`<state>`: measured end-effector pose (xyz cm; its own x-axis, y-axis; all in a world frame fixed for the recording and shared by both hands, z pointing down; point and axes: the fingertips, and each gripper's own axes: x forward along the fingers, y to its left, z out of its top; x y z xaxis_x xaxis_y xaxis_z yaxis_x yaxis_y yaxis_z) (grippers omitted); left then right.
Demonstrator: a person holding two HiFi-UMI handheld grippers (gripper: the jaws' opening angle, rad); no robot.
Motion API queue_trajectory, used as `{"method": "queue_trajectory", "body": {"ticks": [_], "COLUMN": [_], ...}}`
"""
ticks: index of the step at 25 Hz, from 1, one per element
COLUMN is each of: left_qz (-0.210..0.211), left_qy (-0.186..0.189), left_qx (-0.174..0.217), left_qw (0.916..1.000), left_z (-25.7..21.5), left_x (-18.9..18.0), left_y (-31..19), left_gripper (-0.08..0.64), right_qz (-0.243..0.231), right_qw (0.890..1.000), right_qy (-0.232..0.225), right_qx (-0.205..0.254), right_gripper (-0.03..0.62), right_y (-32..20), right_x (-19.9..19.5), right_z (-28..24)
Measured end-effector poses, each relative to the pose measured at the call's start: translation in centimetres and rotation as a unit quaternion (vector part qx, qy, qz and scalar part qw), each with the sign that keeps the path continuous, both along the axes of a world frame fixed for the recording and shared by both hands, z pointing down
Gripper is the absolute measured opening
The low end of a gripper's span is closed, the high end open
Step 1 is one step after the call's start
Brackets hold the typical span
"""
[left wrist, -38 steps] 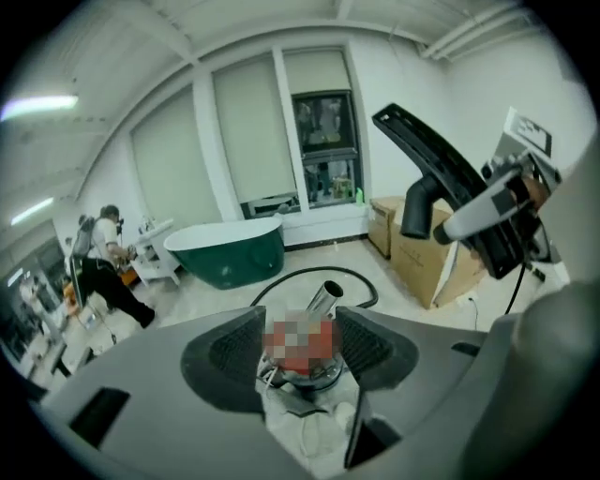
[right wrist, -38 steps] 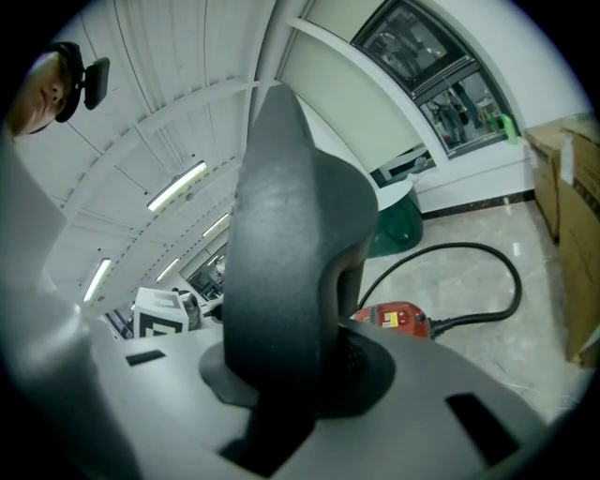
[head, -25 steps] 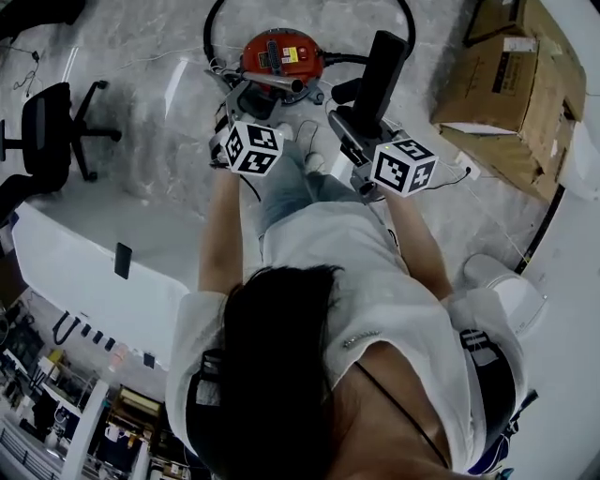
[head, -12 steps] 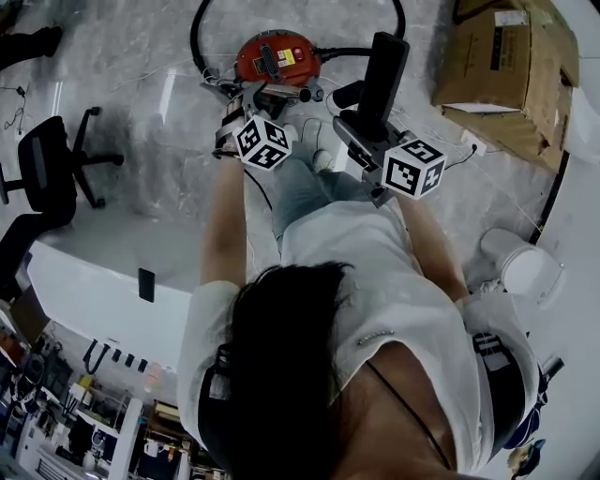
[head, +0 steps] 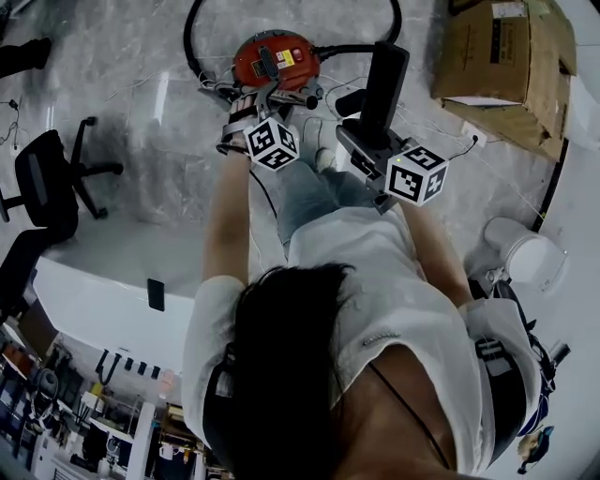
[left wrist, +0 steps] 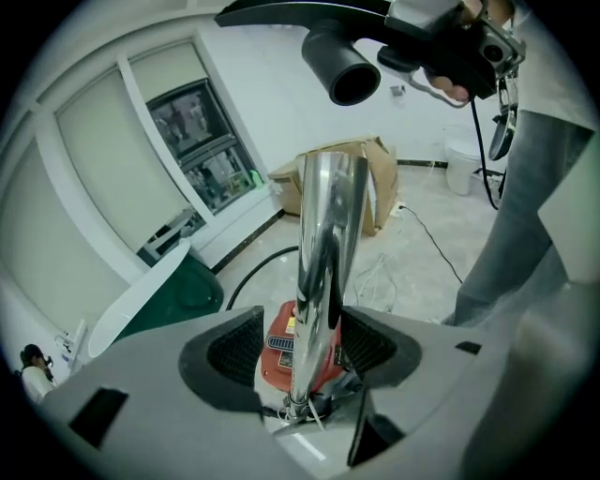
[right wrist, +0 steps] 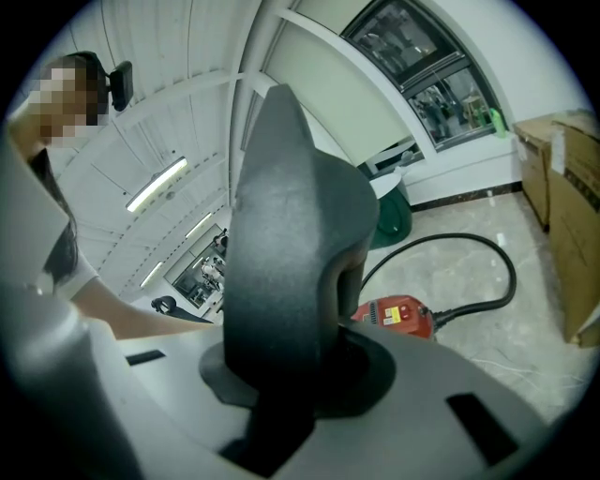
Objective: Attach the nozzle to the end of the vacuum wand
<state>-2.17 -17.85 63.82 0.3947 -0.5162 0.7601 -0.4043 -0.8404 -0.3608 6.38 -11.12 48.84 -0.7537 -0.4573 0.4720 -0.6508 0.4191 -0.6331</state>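
Note:
A chrome vacuum wand point(left wrist: 323, 244) stands between the pads of my left gripper point(left wrist: 300, 349), which is shut on it. In the head view the left gripper point(head: 255, 105) holds the wand point(head: 289, 94) just above the red vacuum cleaner point(head: 275, 56). My right gripper point(right wrist: 300, 366) is shut on the black nozzle point(right wrist: 291, 244). That nozzle point(head: 382, 82) rises from the right gripper point(head: 367, 139) to the right of the wand. Seen from the left gripper view, the nozzle's round socket point(left wrist: 342, 73) hangs a little beyond the wand's tip, apart from it.
A black hose point(head: 202, 28) loops around the red vacuum cleaner on the marble floor. Cardboard boxes point(head: 506, 66) lie at the top right, a white bin point(head: 525, 258) at the right, an office chair point(head: 47, 178) and a white table point(head: 103, 281) at the left. Thin cables point(head: 469, 145) trail across the floor.
My left gripper has sunk toward the vacuum cleaner and rolled, carrying the wand with it. The right gripper and nozzle have kept almost still.

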Motion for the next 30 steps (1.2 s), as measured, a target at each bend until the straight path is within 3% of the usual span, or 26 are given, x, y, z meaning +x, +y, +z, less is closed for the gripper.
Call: {"method": "queue_trajectory", "body": {"ticks": [5,11,21,25,30], "left_qz": [0.027,0.039,0.046,0.050,0.029], "left_qy": [0.005,0.009,0.031,0.023,0.045], "left_qx": [-0.015,-0.018,-0.040,-0.051,-0.061], "left_qw": [0.9995,0.9990,0.9977,0.9972,0.9967], "left_z": [1.3,2.1,2.0,1.8,0.6], "left_x": [1.1,2.0,2.0,1.9,1.7], "left_y": [-0.2,-0.5,-0.5,-0.4,-0.6], "left_gripper": [0.245,0.155,0.152,0.151,0.152], "right_qz": [0.008,0.020,0.019,0.019,0.024], "right_qw": [1.000,1.000,1.000,1.000,1.000], "right_qy": [0.001,0.001,0.003,0.002,-0.003], "right_qx": [-0.005,-0.009,-0.012,-0.007,-0.005], "right_gripper": [0.092,0.092,0.092,0.092,0.092], "right_y": [-0.4,-0.8,-0.9,-1.1,-1.2], "right_x": [-0.3,-0.3,-1.2,-1.1,-0.7], "right_z": [0.6,0.8,1.2,0.9,0.8]}}
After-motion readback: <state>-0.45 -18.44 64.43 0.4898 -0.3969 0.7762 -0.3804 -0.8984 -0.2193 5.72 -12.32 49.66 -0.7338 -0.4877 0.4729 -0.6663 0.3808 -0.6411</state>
